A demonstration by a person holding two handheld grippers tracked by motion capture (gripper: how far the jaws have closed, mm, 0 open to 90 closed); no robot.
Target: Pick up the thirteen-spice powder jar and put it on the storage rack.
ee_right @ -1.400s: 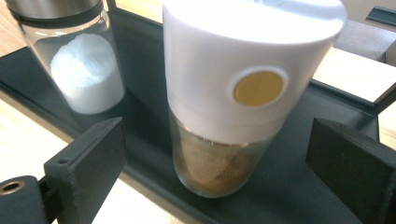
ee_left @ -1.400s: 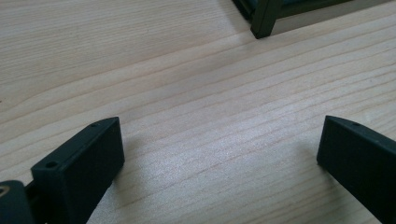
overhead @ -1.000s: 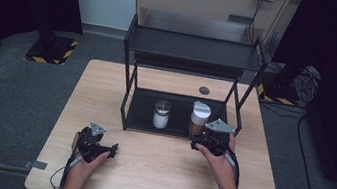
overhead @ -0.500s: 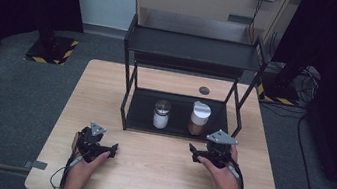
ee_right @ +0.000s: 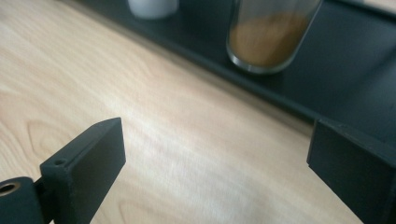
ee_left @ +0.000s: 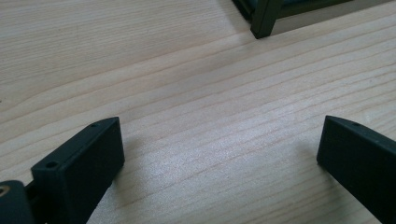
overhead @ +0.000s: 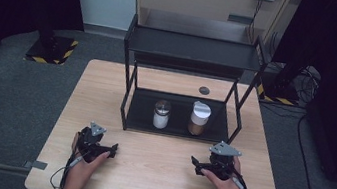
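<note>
Resting between steps, left gripper point(overhead: 113, 148) and right gripper point(overhead: 195, 165) both gaping empty; next probably reaching for brown jar point(overhead: 198, 119) on rack point(overhead: 191, 49)

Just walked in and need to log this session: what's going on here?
A person sits at a wooden table with a two-jaw gripper in each hand. The left gripper and the right gripper are both open and empty, low over the table near its front. Ahead stands a black two-tier rack. On its lower shelf are a jar of white contents and a white-lidded jar of brown powder; neither is being touched.
</note>
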